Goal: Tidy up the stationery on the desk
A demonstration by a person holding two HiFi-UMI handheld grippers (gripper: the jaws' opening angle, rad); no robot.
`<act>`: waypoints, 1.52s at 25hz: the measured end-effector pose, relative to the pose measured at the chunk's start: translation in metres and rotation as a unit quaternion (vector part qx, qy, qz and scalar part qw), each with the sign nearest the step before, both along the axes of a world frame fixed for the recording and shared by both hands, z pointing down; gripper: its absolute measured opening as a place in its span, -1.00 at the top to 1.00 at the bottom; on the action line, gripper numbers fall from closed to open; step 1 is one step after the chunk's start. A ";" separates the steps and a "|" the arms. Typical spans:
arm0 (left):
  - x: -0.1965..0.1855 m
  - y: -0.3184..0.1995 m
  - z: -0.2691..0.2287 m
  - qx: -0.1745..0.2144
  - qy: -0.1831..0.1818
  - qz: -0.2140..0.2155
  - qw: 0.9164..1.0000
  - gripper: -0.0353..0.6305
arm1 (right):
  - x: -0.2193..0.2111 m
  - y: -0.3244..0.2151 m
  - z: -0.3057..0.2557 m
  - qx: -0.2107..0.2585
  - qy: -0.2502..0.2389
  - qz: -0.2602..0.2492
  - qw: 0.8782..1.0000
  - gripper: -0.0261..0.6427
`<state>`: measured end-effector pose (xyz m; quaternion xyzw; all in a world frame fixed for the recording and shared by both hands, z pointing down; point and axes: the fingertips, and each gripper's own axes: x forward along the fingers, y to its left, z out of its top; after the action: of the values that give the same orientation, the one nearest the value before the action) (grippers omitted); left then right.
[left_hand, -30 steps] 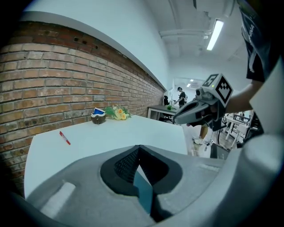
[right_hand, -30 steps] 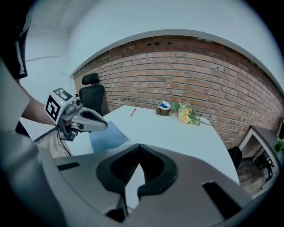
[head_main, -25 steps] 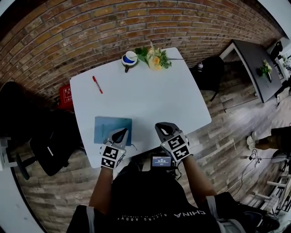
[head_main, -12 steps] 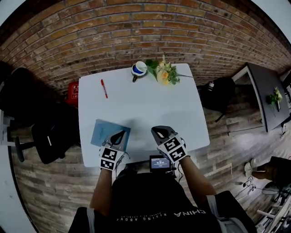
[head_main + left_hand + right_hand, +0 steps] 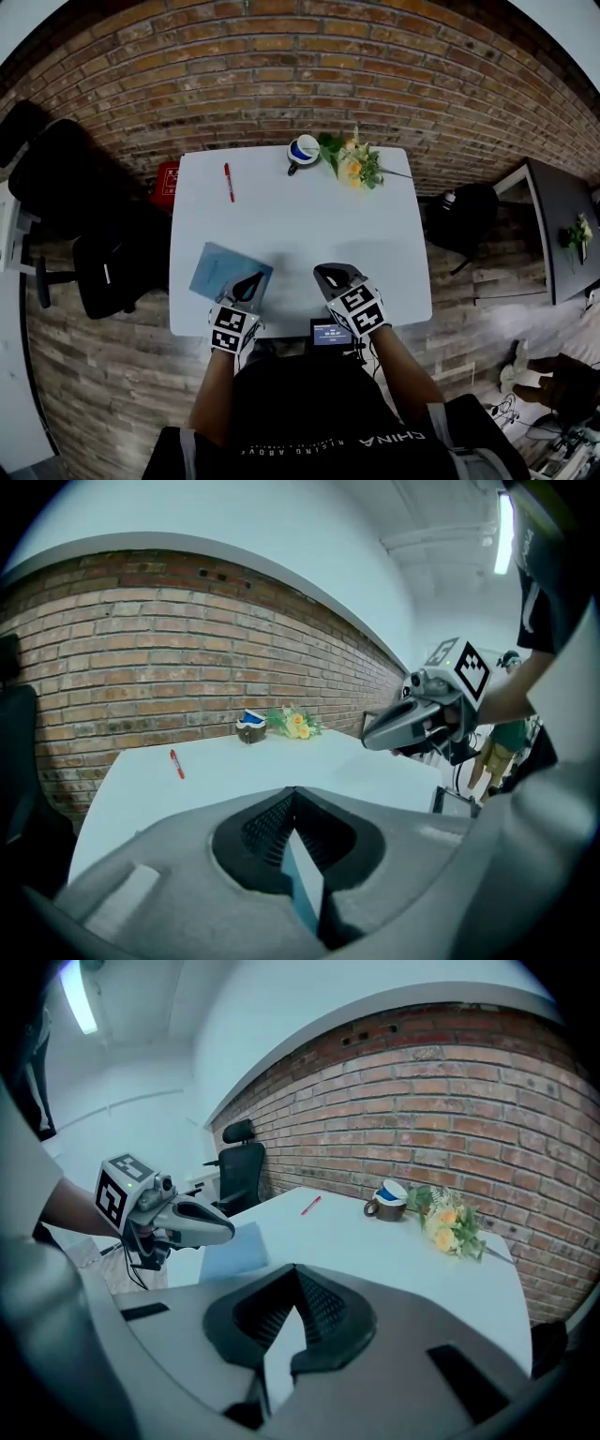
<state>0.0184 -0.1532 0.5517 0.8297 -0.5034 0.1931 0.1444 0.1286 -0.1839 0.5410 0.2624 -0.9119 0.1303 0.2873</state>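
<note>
I am holding the left gripper (image 5: 251,279) and the right gripper (image 5: 330,274) side by side, each with jaws pressed together and gripping nothing. A brick wall (image 5: 281,84) is running across the room ahead of them, beyond the white desk (image 5: 300,225) they are hanging over. A blue notebook (image 5: 220,270) is lying beneath the left gripper's tip. Flowers (image 5: 354,167), a mug (image 5: 302,152) and a red pen (image 5: 228,182) are sitting well ahead, near the far edge.

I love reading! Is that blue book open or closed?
Closed. The blue book lies flat on the table, showing only its plain blue cover; no pages are visible.
</note>
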 end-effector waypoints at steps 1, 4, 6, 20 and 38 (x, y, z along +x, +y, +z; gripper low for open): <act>-0.001 -0.001 -0.001 0.001 -0.001 -0.001 1.000 0.90 | -0.001 -0.001 -0.001 0.000 0.000 0.000 1.000 0.89; -0.006 -0.003 -0.004 0.003 -0.003 -0.002 1.000 0.90 | -0.004 -0.005 -0.005 0.005 -0.001 0.001 1.000 0.89; -0.009 -0.004 -0.005 0.003 -0.004 -0.001 1.000 0.90 | -0.006 -0.006 -0.006 0.007 -0.003 0.001 1.000 0.89; -0.015 -0.003 0.000 -0.005 0.004 -0.006 1.000 0.90 | -0.013 -0.007 -0.002 0.002 0.000 -0.001 1.000 0.89; -0.048 0.003 0.007 -0.017 0.012 -0.075 0.997 0.90 | -0.043 -0.008 0.007 -0.004 0.010 -0.055 0.998 0.89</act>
<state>-0.0293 -0.1506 0.5590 0.7890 -0.5595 0.1805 0.1785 0.0860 -0.1920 0.5484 0.2123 -0.9215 0.1152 0.3041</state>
